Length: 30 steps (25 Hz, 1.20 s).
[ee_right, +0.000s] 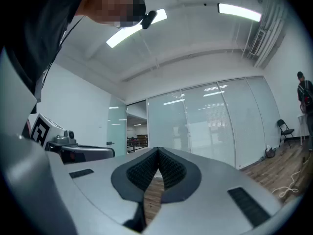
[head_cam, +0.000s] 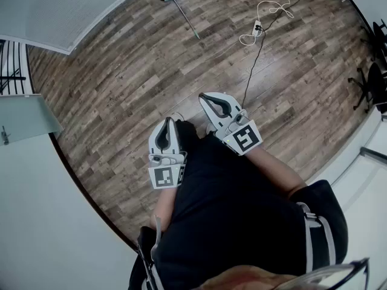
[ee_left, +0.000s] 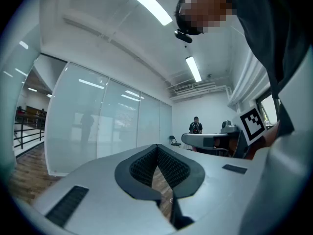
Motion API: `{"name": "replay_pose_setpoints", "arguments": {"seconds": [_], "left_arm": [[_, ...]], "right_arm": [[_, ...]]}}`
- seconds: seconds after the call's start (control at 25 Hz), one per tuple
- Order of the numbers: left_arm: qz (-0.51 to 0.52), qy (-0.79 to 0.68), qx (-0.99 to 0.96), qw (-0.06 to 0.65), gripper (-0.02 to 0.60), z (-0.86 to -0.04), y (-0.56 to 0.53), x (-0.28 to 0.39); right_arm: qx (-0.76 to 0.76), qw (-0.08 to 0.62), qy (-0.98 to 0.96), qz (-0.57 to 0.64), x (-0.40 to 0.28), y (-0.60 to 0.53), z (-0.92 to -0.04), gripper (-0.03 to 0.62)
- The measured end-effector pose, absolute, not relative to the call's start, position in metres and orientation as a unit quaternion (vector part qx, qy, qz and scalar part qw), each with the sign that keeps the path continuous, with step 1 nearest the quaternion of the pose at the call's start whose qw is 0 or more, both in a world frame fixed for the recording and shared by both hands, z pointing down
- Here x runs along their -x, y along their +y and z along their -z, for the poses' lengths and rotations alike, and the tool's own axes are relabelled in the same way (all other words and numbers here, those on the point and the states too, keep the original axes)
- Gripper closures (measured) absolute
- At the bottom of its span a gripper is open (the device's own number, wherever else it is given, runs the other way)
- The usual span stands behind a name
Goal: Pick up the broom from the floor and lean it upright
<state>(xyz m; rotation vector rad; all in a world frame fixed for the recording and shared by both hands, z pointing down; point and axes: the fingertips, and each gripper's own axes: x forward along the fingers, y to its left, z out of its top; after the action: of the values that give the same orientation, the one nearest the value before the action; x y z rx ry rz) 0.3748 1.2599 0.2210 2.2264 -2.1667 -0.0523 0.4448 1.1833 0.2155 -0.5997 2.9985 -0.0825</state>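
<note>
Two empty tools, the left hand-held gripper (head_cam: 169, 121) and right hand-held gripper (head_cam: 202, 95), have jaws pressed together; the broom (head_cam: 183, 14) lies well apart on the floor (head_cam: 121, 71).

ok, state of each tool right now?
Left tool: closed, nothing held.
Right tool: closed, nothing held.

Broom (head_cam: 183, 14) left of cable (head_cam: 256, 59) (both on floor (head_cam: 121, 71)).
</note>
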Motion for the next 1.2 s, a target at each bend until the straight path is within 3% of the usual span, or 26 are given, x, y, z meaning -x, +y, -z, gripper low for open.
{"name": "replay_pose_setpoints", "arguments": {"seconds": [0.6, 0.84, 1.08, 1.2], "left_arm": [[0.078, -0.655, -0.746, 0.092, 0.563, -0.265, 1.114, -0.339], [0.045, -0.654, -0.753, 0.057, 0.563, -0.280, 1.030, -0.300], [0.082, -0.645, -0.752, 0.109, 0.563, -0.270, 0.941, -0.235], [0.081, -0.647, -0.752, 0.097, 0.561, -0.262, 0.904, -0.198]], "right_arm": [[0.249, -0.002, 0.965, 0.078, -0.440, 1.068, -0.256, 0.576], [0.274, -0.041, 0.958, 0.076, -0.401, 0.977, -0.259, 0.576], [0.265, -0.047, 0.960, 0.080, -0.335, 0.885, -0.248, 0.576], [0.275, -0.039, 0.957, 0.082, -0.309, 0.843, -0.239, 0.576]]}}
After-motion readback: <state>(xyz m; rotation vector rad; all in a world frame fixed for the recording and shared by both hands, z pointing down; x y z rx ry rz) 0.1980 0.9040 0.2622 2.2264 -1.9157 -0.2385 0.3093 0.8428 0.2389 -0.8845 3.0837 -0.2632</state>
